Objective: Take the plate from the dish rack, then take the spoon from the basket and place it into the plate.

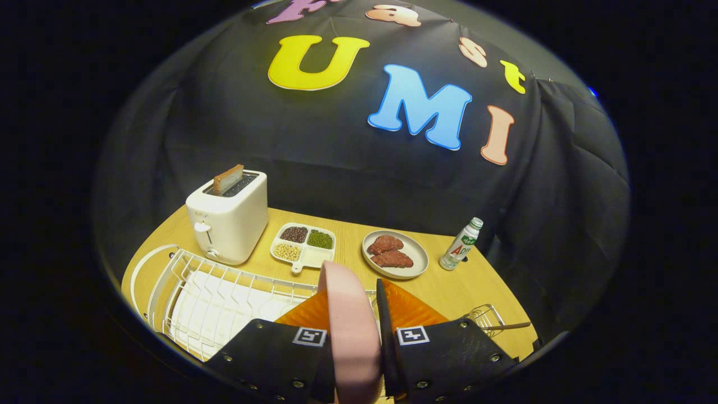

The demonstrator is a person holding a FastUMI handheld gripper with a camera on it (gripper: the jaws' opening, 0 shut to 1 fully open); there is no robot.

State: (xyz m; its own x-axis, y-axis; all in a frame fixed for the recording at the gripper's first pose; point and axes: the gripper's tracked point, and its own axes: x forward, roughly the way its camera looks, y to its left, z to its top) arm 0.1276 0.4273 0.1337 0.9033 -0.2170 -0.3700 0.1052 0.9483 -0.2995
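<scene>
Because the pink plate [350,325] stands on edge, the tool [359,359] clamps its rim between both fingers, lifted above the dish rack [219,292] (spoon's basket [485,317] waits beside).

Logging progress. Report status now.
Gripper shut on plate, held edge-up over rack. Spoon in basket, untouched. Nothing in the way.

Wooden table [449,289], light yellow-brown top, rounded edge. Black cloth wall [348,185] directly behind it, hanging in folds and creases, wrapping round on the right side. Light is dim overall; the tabletop is the brightest surface. On the table near the wall: white toaster [227,221] holding one slice, a four-part dish of beans [303,245], a plate of meat [395,254], a small bottle [461,244].
</scene>
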